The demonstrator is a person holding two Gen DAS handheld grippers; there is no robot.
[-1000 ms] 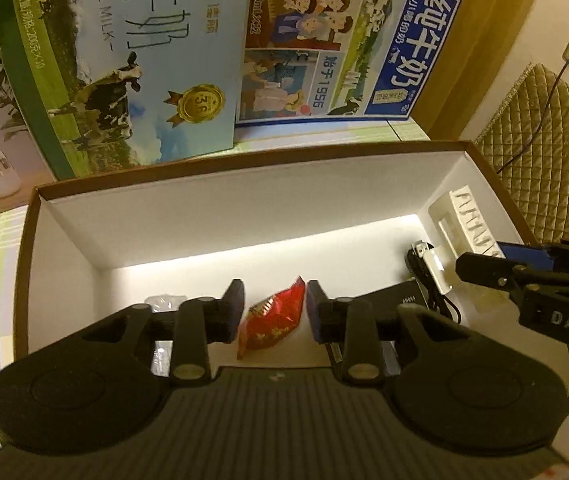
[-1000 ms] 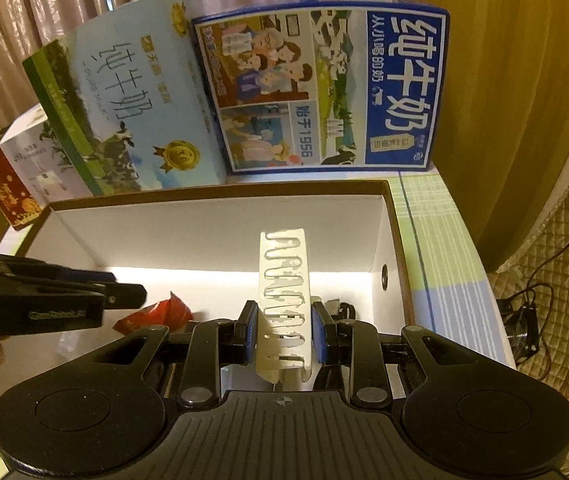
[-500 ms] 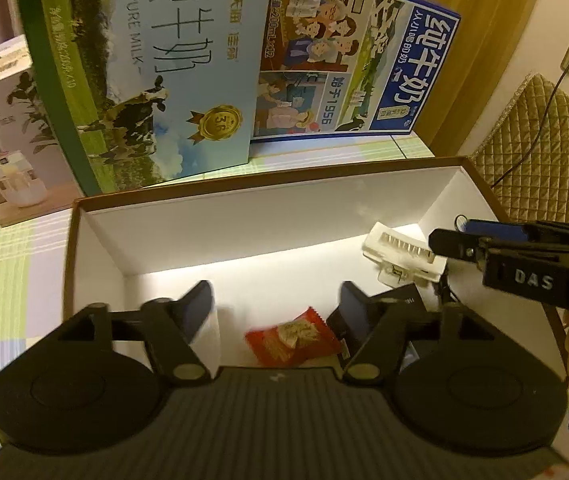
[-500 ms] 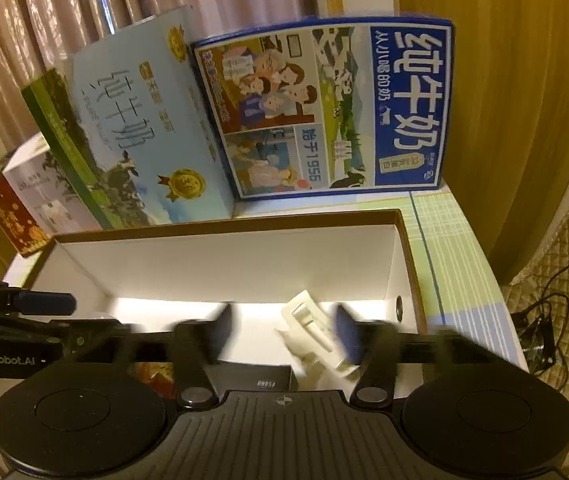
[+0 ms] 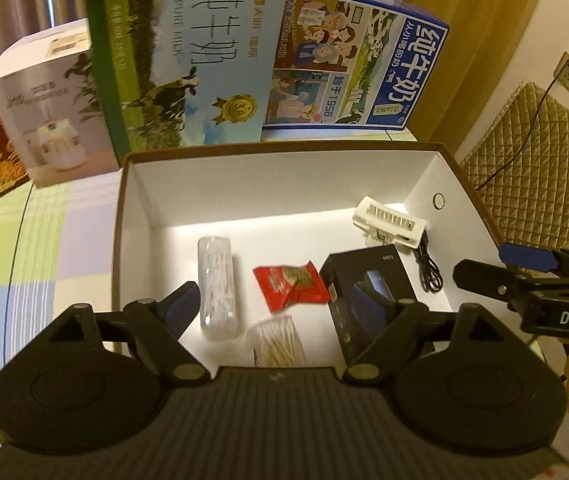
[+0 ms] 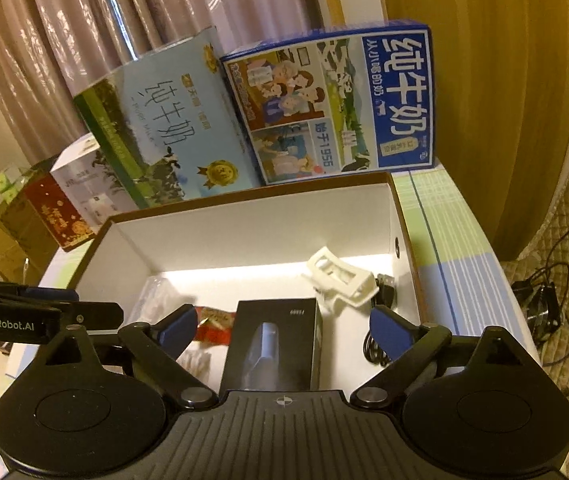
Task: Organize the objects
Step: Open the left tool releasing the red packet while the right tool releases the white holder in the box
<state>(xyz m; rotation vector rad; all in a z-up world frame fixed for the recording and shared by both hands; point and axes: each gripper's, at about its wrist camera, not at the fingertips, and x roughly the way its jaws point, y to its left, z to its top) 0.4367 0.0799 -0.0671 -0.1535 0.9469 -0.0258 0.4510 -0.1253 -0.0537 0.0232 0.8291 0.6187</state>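
Both spread: left gripper [image 5: 282,304] over red packet [image 5: 290,286], right gripper [image 6: 284,330] near white clip [image 6: 340,280].

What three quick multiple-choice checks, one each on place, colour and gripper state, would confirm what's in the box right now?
1. Where does the white clip lie?
A. Inside the box, near its right wall
B. On the tablecloth
C. In the right gripper

2. What colour is the snack packet?
A. Green
B. Red
C. Silver

3. How does the right gripper stand?
A. Shut on the clip
B. Shut on the black carton
C. Open, holding nothing

Key: 1 A, the clip rests on the box floor beside the black cable. 2 B, the wrapper is red. 3 C, its fingers are spread wide above the black carton, nothing between them.
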